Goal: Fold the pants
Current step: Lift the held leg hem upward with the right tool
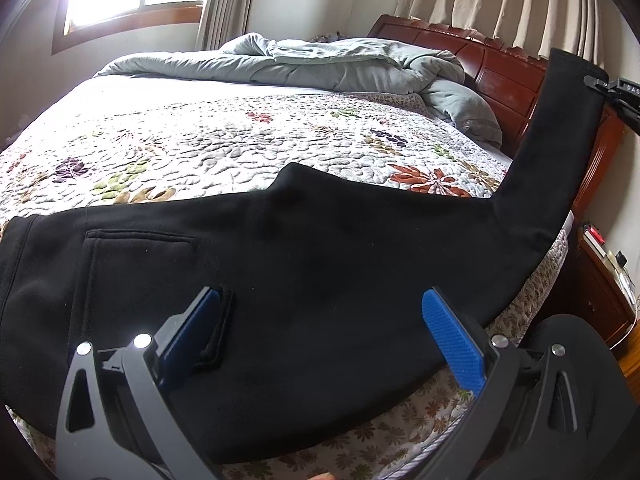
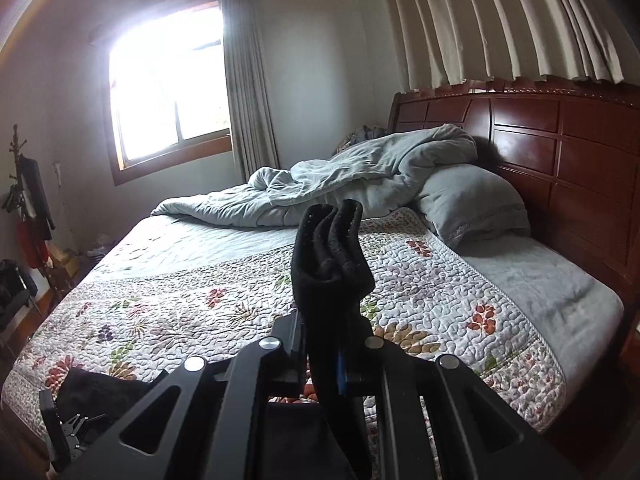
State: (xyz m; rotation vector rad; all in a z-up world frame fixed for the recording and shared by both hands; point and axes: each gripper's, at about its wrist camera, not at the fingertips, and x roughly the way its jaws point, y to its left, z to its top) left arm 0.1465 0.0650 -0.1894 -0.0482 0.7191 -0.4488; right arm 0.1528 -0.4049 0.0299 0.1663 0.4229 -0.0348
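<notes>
My left claw (image 1: pixel 320 344) had grey arms, silver rivets and ribbed blue pads (image 1: pixel 454 344); my right claw (image 2: pixel 324 364) was black, with silver rivets at twelve o'clock.

White letters "DAS", cut off, on right tool (image 1: pixel 616 92) body; nothing else legible.

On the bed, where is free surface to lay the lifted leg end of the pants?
Free: the floral quilt between the black pants and the grey duvet. Also the grey strip beside the pillow. Crowded: the near edge under the pants, and the far side under the heaped duvet.
</notes>
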